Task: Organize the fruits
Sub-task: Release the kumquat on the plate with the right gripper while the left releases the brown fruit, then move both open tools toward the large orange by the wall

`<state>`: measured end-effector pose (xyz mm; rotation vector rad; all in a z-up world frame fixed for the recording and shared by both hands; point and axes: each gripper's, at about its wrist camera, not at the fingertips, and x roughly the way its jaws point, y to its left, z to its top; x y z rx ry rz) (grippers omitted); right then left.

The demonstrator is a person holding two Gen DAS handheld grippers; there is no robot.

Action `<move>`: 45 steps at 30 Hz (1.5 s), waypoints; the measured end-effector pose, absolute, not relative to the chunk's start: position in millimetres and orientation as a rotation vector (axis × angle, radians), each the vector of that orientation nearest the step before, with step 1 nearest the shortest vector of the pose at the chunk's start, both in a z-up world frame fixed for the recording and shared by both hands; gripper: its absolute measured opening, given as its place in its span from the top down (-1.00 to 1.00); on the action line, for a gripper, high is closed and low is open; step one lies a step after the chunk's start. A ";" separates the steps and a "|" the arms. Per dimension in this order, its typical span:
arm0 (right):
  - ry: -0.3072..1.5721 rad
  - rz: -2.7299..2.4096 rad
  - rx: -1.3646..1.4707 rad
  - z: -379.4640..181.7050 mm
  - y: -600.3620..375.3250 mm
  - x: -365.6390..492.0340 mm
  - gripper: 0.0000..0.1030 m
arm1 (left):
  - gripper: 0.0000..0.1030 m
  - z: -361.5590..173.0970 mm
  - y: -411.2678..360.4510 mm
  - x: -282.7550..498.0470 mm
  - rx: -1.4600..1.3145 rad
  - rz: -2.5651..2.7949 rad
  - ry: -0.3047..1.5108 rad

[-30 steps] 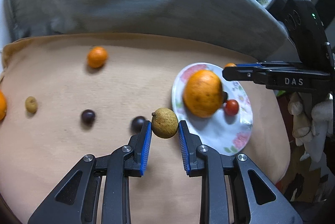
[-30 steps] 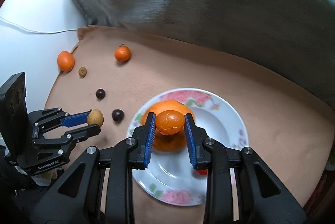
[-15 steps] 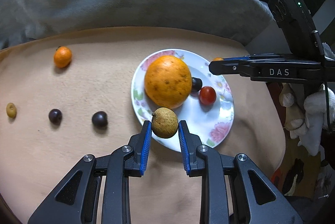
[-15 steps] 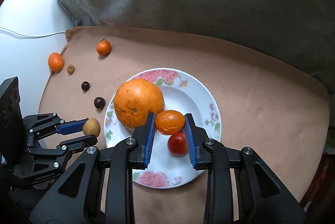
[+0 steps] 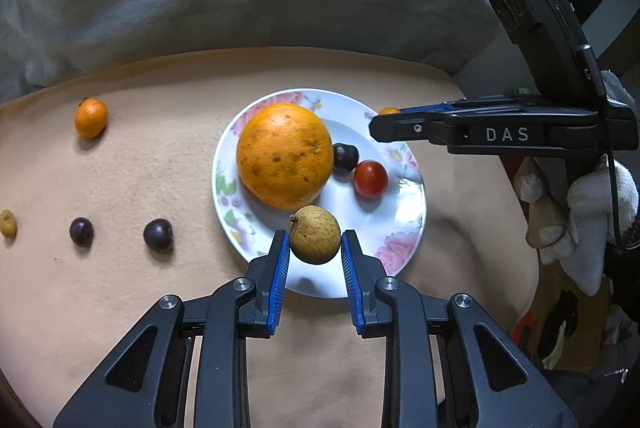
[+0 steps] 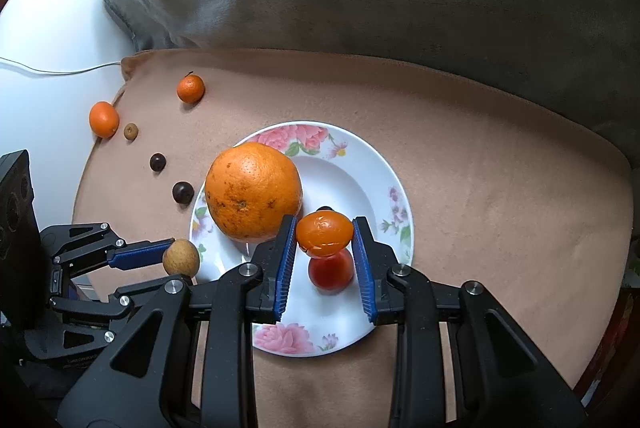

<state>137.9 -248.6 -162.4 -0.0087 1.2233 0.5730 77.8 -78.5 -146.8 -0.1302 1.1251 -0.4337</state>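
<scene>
Tan-brown and rough-skinned, the small round fruit (image 5: 315,234) sits pinched between the blue pads of the left gripper (image 5: 314,260), held in the air over the near rim of the white floral plate (image 5: 404,228), just in front of the big speckled orange (image 5: 285,155). The right gripper (image 6: 324,260) is likewise clamped on a small glossy orange citrus (image 6: 324,233), hanging over the plate above the red cherry tomato (image 6: 330,270).

Both fruits look ready to be set down. To do it well, I would lower each onto bare white plate before letting go, so neither drops and rolls: the tan fruit clear of the big orange, the citrus to one side of the tomato rather than on top of it.

The tan fruit is nearly round, slightly longer from stem to base; its stem nub points up and to the left in the left wrist view, so that axis lies tilted across the jaws.
</scene>
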 end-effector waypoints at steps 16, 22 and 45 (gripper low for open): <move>1.192 0.557 0.008 -151.4 -249.3 136.1 -0.16 | -0.10 -145.0 -86.3 77.3 -0.114 -0.412 1.130; 1.168 0.548 -0.001 -146.2 -244.8 134.0 -0.56 | -0.10 -144.0 -82.5 72.3 -0.107 -0.398 1.121; 1.144 0.671 -0.036 -120.7 -180.0 143.1 -0.60 | -0.20 -140.5 -4.0 54.3 -0.237 -0.212 1.070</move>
